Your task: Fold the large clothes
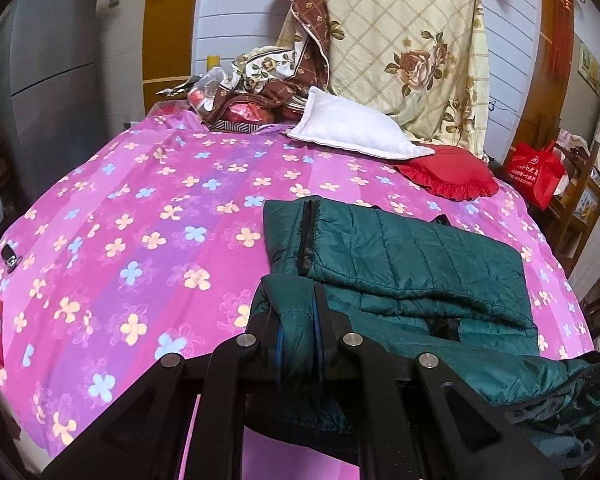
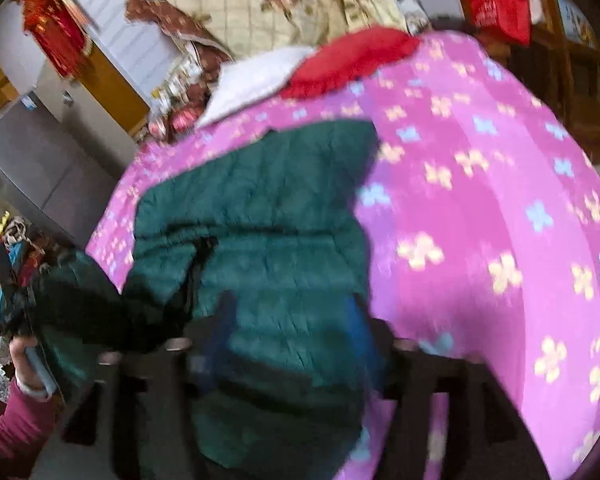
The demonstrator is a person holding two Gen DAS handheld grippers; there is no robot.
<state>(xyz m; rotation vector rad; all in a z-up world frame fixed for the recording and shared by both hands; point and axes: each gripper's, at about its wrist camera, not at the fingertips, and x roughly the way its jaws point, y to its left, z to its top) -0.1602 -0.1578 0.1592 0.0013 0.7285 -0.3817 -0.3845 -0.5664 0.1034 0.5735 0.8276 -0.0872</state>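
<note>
A dark green quilted jacket (image 1: 412, 256) lies partly folded on the pink flowered bed cover (image 1: 140, 208), toward the near right side. My left gripper (image 1: 296, 300) is shut on a bunched edge of the jacket at its near left corner, with the fabric pinched between the pads. In the blurred right wrist view, the jacket (image 2: 268, 200) fills the middle. My right gripper (image 2: 290, 312) stands open, its jaws wide apart over the jacket's near edge with fabric lying between them. A hand (image 2: 24, 364) in a maroon sleeve shows at the lower left.
A white pillow (image 1: 352, 128) and a red frilled cushion (image 1: 448, 176) lie at the far end of the bed, below a hanging floral quilt (image 1: 404, 52). Clutter sits at the far left corner. A red bag (image 1: 536, 172) stands right of the bed. A small dark device (image 1: 10, 258) lies near the left edge.
</note>
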